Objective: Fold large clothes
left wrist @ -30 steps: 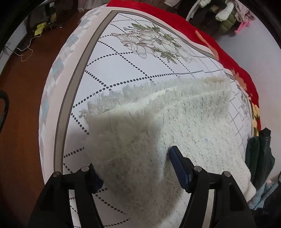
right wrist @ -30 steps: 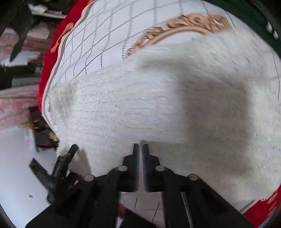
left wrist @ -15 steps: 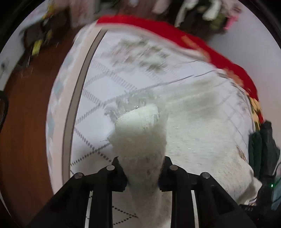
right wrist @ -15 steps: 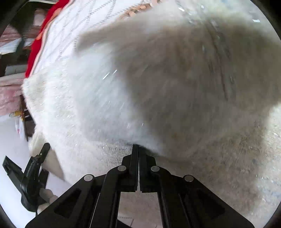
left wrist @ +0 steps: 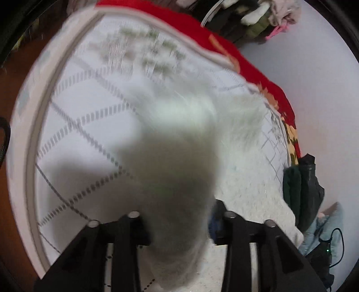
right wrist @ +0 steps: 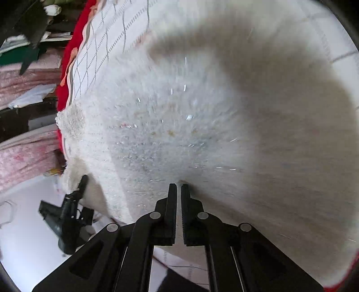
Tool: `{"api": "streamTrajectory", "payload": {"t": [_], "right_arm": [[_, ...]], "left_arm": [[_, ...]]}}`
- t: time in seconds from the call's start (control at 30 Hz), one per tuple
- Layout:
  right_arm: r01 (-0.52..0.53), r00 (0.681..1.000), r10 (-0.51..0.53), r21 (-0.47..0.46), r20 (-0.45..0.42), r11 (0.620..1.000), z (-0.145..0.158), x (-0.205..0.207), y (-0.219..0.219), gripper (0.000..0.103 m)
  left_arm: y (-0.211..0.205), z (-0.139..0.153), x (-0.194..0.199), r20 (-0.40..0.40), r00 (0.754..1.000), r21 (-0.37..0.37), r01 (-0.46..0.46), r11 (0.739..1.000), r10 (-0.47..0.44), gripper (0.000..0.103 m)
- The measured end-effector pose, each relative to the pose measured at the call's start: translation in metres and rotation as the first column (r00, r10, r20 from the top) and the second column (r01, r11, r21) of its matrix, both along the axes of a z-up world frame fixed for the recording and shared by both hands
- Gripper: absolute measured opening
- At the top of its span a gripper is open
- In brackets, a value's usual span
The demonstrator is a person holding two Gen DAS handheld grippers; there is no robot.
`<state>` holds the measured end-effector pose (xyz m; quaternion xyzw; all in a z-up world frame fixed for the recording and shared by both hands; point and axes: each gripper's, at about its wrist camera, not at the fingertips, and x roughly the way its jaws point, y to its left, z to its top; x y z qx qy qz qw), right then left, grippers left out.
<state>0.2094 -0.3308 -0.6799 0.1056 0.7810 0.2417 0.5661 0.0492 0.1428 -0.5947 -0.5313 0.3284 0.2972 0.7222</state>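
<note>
A large fluffy white sweater (left wrist: 242,179) lies on the white quilt with dotted diamond lines (left wrist: 85,112). My left gripper (left wrist: 179,220) is shut on a thick bunch of the sweater, which rises in front of the lens and is blurred. My right gripper (right wrist: 178,188) is shut on another edge of the same sweater (right wrist: 157,125); a raised fold of it arches over the right side of that view. The other gripper (right wrist: 67,211) shows at the lower left of the right wrist view, beside the sweater's far corner.
The quilt has a red border (left wrist: 224,51) and a red edge (right wrist: 67,67) in the right wrist view. Dark clothes (left wrist: 303,191) hang off the bed's right side. A clothes heap (left wrist: 258,18) lies beyond the bed. Brown floor (left wrist: 9,202) is on the left. Pink fabric (right wrist: 24,152) lies to the left.
My left gripper closed on a bunch of the sweater and lifted it toward the lens. My right gripper, still shut, has raised its edge so the fold arches higher.
</note>
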Motion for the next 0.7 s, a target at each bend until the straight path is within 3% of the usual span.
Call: {"api": "streamTrajectory", "payload": {"t": [0.03, 0.07, 0.2, 0.27, 0.33, 0.37, 0.47, 0.53, 0.6, 0.7], "right_arm": [[-0.001, 1.0, 0.002, -0.016, 0.023, 1.0, 0.005, 0.004, 0.001, 0.004], [0.004, 0.999, -0.002, -0.033, 0.048, 0.999, 0.007, 0.004, -0.009, 0.004], [0.086, 0.994, -0.082, -0.066, 0.067, 0.994, -0.002, 0.003, -0.051, 0.004], [0.129, 0.991, -0.126, -0.07, 0.043, 0.989, -0.013, 0.005, -0.064, 0.002], [0.193, 0.981, -0.19, -0.094, 0.036, 0.977, -0.015, -0.001, -0.082, 0.0], [0.213, 0.977, -0.211, -0.093, 0.038, 0.973, 0.001, 0.003, -0.094, 0.0], [0.225, 0.967, -0.204, -0.134, 0.154, 0.965, 0.028, -0.005, -0.139, 0.004], [0.229, 0.963, -0.197, -0.174, 0.183, 0.958, 0.038, -0.007, -0.159, 0.004], [0.187, 0.972, -0.144, -0.235, 0.185, 0.954, 0.028, -0.014, -0.166, 0.005], [0.212, 0.974, -0.194, -0.17, 0.119, 0.962, -0.01, -0.019, -0.175, 0.005]], "left_arm": [[-0.002, -0.005, 0.002, 0.016, 1.0, -0.01, 0.006, 1.0, -0.006, 0.056], [-0.005, -0.004, 0.003, 0.017, 1.0, 0.002, 0.009, 1.0, -0.009, 0.06], [-0.009, 0.001, 0.029, -0.05, 0.999, 0.089, 0.027, 0.996, -0.022, 0.059], [-0.008, 0.007, 0.039, -0.097, 0.995, 0.138, 0.018, 0.99, -0.005, 0.018], [-0.006, 0.016, 0.047, -0.108, 0.994, 0.177, 0.035, 0.984, -0.016, 0.016], [-0.006, 0.025, 0.05, -0.115, 0.993, 0.206, 0.039, 0.978, -0.015, 0.016], [-0.003, 0.05, 0.052, -0.107, 0.994, 0.262, 0.043, 0.964, -0.015, 0.015], [0.0, 0.064, 0.052, -0.099, 0.995, 0.293, 0.055, 0.954, -0.027, 0.015], [-0.003, 0.077, 0.052, -0.1, 0.994, 0.329, 0.076, 0.941, -0.045, 0.015], [-0.016, 0.096, 0.058, -0.106, 0.988, 0.382, 0.143, 0.913, -0.111, 0.015]]}}
